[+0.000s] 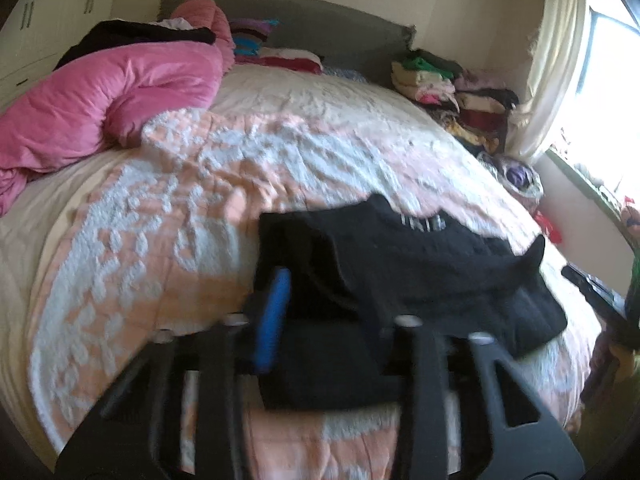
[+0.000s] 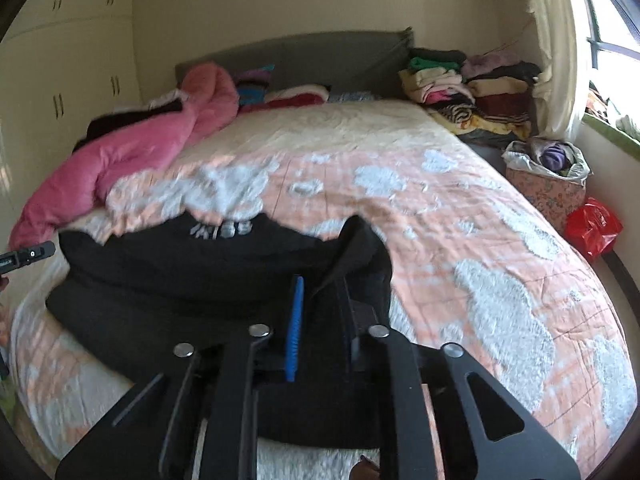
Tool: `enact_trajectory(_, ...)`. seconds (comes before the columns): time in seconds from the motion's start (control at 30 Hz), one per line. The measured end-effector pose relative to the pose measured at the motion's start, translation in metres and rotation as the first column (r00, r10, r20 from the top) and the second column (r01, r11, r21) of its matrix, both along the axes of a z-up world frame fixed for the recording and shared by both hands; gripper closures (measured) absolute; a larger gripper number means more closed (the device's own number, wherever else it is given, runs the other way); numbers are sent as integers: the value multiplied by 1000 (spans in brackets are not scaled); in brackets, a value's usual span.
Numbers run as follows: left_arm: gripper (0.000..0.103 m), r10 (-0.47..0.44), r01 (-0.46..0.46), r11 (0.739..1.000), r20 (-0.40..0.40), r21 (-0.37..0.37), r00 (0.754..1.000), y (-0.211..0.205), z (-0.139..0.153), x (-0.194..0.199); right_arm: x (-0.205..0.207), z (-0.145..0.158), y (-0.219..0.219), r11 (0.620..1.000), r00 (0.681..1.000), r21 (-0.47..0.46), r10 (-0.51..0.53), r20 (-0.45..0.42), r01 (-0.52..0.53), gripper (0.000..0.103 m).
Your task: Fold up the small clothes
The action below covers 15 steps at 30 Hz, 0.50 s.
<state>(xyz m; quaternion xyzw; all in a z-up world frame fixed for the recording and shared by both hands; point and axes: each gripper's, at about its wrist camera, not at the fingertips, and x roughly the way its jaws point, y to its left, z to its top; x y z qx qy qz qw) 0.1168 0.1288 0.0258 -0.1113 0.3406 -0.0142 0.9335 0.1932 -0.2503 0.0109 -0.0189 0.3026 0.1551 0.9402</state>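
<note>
cream walls (image 2: 248, 4) and cupboards (image 2: 60, 80) enclosed the bed (image 2: 460, 208); daylight entered a curtained window (image 2: 612, 68) beside its far corner.

bed (image 2: 460, 216) bears black garment (image 2: 192, 264), pink duvet (image 2: 132, 156).

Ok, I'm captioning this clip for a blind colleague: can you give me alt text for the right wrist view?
The right gripper pinches one side of a black garment lying on a bed with a peach and white quilt. A pink duvet is bunched at far left, and folded clothes are stacked by the headboard.
</note>
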Motion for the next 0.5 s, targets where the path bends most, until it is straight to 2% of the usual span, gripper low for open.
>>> enact_trajectory(0.2, 90, -55, 63, 995, -100, 79, 993, -21, -31, 16, 10, -23, 13, 997, 996, -80, -9, -89, 2, 90)
enact_trajectory(0.33, 90, -55, 71, 989, -117, 133, 992, -28, -40, 35, 30, -43, 21, 988, 990, -155, -24, -140, 2, 90)
enact_trajectory(0.5, 89, -43, 64, 987, -141, 149, 989, -25, -42, 64, 57, -44, 31, 985, 990, -173, -9, -139, -15, 90)
